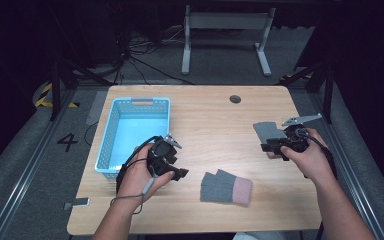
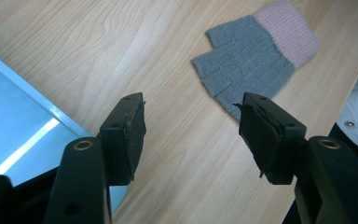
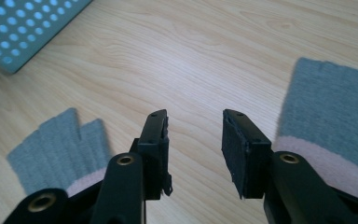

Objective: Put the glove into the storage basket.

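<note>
Left claw (image 1: 172, 162) hovers low over the bench (image 1: 215, 120), jaws spread wide and empty. Just ahead of it, off its right jaw, a grey glove with a pink cuff (image 2: 254, 53) lies flat. The blue basket (image 1: 135, 132) sits just beside its other jaw. Right claw (image 1: 275, 146) gapes half wide, nothing gripped, with a second grey glove (image 3: 331, 112) flat beside its jaw.

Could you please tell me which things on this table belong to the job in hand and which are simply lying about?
In the job:
- near glove, grey with a pink cuff, flat on the table
- far glove, beside the right tongs
- blue basket, empty, by the left tongs
- both tongs open, holding nothing

Lying about:
- round dark cap set in the tabletop
- small grey tag at the table's near left corner
</note>
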